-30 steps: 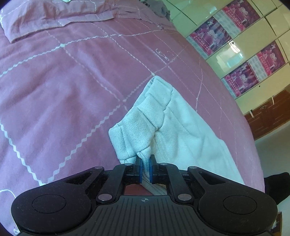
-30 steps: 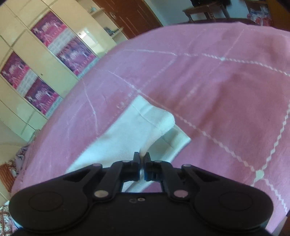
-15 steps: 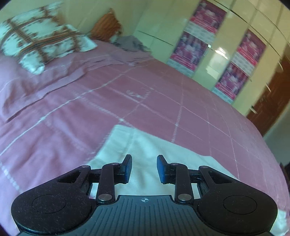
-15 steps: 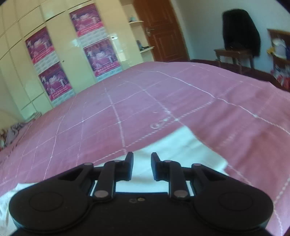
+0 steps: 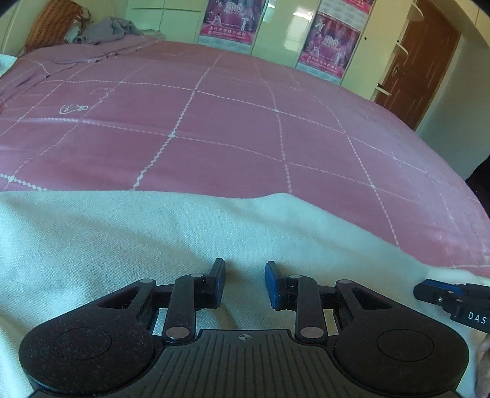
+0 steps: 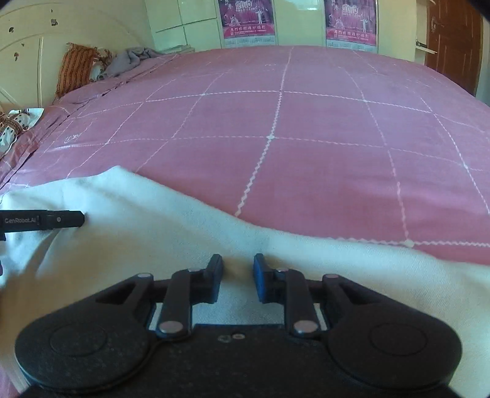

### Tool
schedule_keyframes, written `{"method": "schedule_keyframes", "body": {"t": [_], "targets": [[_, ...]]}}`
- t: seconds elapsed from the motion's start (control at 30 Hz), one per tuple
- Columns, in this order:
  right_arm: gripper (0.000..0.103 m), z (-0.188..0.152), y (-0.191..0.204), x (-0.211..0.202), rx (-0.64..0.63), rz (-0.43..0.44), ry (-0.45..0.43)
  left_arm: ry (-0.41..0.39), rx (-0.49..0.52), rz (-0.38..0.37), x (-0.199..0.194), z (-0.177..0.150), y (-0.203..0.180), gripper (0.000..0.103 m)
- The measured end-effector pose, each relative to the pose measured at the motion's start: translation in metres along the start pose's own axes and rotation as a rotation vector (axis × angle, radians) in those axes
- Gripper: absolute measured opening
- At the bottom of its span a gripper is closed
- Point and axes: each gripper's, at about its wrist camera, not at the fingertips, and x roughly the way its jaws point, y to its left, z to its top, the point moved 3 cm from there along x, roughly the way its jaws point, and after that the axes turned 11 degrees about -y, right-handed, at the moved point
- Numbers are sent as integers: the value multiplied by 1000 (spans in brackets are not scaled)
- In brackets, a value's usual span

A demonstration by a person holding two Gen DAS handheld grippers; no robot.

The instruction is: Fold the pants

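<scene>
We're over the near edge of the bed point(image 5: 232, 128), both grippers angled down and forward across it toward the wardrobe point(image 6: 199, 21) on the far side. The pants point(image 5: 128, 238) lie flat on the pink checked bedspread at the bed's near side, spread as a wide pale band; their far edge runs across both wrist views, with bare bedspread beyond it. Left gripper point(image 5: 245, 284) hovers over the pants, jaws parted a modest gap, nothing between the pads, only cloth showing below them. Right gripper point(image 6: 237, 277) same pose: jaws partly apart, empty, above the pants. Can't tell from either view whether the fingertips touch the cloth. The two grippers sit side by side: the right gripper's tip shows at the right edge of the left wrist view, and the left gripper's finger enters the right wrist view from its left edge, over the pants. Pillows point(image 6: 78, 65) and a grey garment point(image 5: 107, 29) lie at the bed's head end, well apart from the pants.
</scene>
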Motion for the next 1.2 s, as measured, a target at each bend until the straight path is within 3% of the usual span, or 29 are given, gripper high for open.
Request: {"method": "schedule_keyframes", "body": {"t": [0.13,0.2,0.3,0.33,0.4,0.43,0.47,0.57,0.67,0.77,0.87,0.97,1.1,1.2], "targets": [[25,9,1,-17,65,29,-55,-108,87,86,-27,11,4,29],[25,20,15,-14,73,74,-80,-125,34,123,-31,17,23,29],[25,33,53,3,71,188,-82,-29,-7,167,-21,8,54,29],[25,35,67,13,51,214,-83,-8,-2,147,-16,3,62,29],[24,36,91,34,32,255,-56,-13,-30,132,-22,2,72,29],[24,34,98,53,30,236,19,-26,-34,158,-31,6,75,29],[24,32,101,63,12,206,38,-71,-25,189,-41,10,81,29],[25,44,105,51,-4,235,-19,-148,-30,265,-62,18,110,29],[26,54,115,54,-33,257,-71,-90,-53,281,-52,6,139,29],[20,45,122,89,-57,235,24,-110,37,292,-54,-5,133,29],[19,50,120,95,-56,219,15,-111,59,298,-58,-3,131,29],[26,58,107,62,-28,180,-51,-129,52,308,-72,4,122,29],[26,45,53,1,40,159,-62,-162,81,195,-86,-3,90,29],[24,19,1,-28,94,93,12,-89,100,149,-79,-20,72,44]]}}
